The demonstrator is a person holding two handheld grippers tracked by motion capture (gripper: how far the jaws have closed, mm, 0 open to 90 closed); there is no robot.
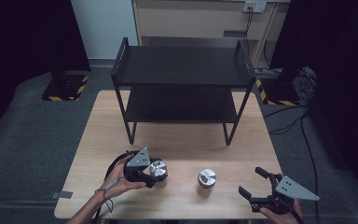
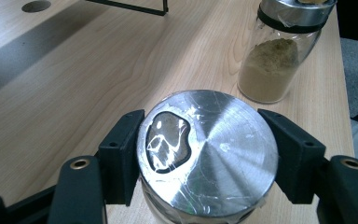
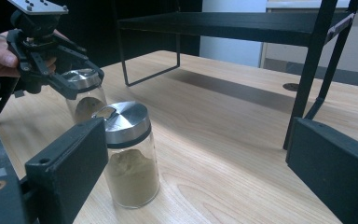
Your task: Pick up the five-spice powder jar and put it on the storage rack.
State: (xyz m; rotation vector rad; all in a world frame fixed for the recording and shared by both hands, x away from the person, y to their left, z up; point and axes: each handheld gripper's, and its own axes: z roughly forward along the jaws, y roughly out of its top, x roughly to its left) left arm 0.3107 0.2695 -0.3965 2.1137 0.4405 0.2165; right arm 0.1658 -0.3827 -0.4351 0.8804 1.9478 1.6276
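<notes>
A: Left tongs?
B: Clamped on spice jar at metal lid; jar upright on counter.
A: Right tongs?
B: Spread wide, gripping nothing, near second spice jar, well apart from first.

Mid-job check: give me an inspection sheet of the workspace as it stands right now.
Surface: wooden table, bare around the jars.
Job's things: two lidded glass spice jars; left jar gripped, second jar standing free, holding brown powder.
Clutter: nothing seen.
Grippers: left gripper shut on the left jar's lid; right gripper open, empty.
Cables: floor cables right of the table.
Surroundings: black two-tier shelf at the table's far side, empty; dark curtains.
</notes>
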